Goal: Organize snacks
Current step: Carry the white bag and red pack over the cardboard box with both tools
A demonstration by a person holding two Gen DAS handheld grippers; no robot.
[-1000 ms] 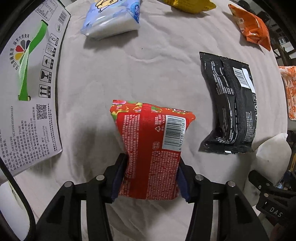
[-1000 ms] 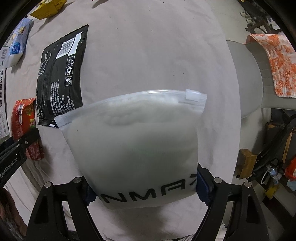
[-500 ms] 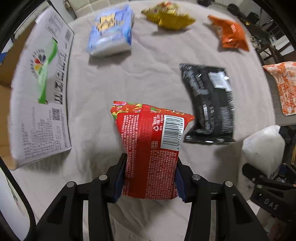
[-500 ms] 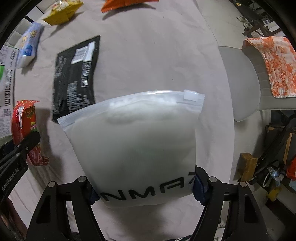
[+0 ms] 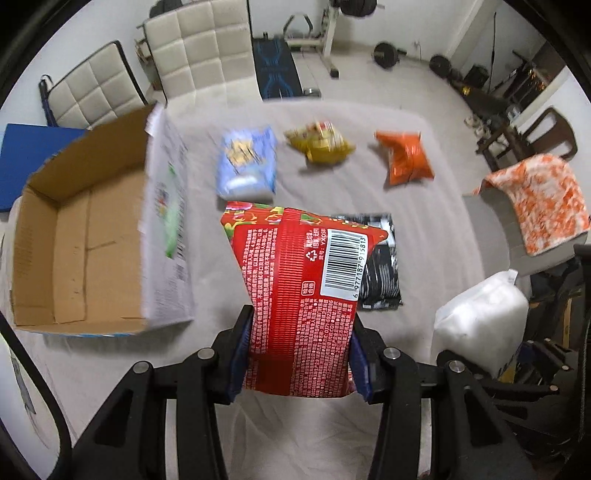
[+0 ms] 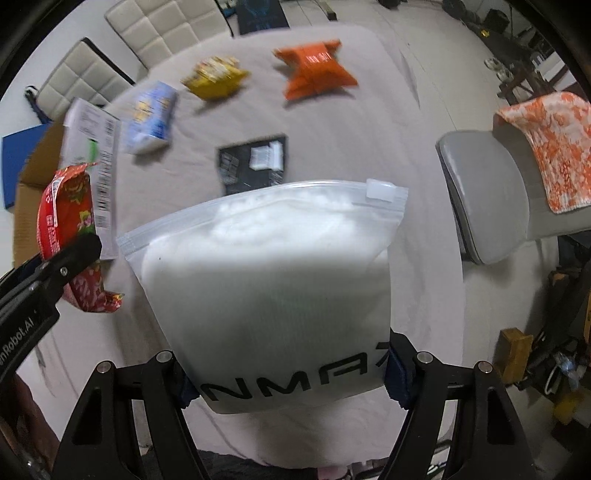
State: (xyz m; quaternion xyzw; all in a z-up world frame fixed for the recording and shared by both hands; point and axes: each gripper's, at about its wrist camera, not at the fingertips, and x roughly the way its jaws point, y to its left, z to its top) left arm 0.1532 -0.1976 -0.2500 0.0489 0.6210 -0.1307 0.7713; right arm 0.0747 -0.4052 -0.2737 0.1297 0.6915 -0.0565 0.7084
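Beyond the fingertips, at the far edge of a table under a pale beige cloth, two cream quilted chairs side by side, and behind them a blue-and-black mat on a light floor, next to a white weight bench frame with dark weight plates near a white wall. Off to the right, a grey chair draped with an orange-and-white patterned cloth and a dark wooden chair further back. Far left, a flat blue panel; soft, even indoor light throughout.
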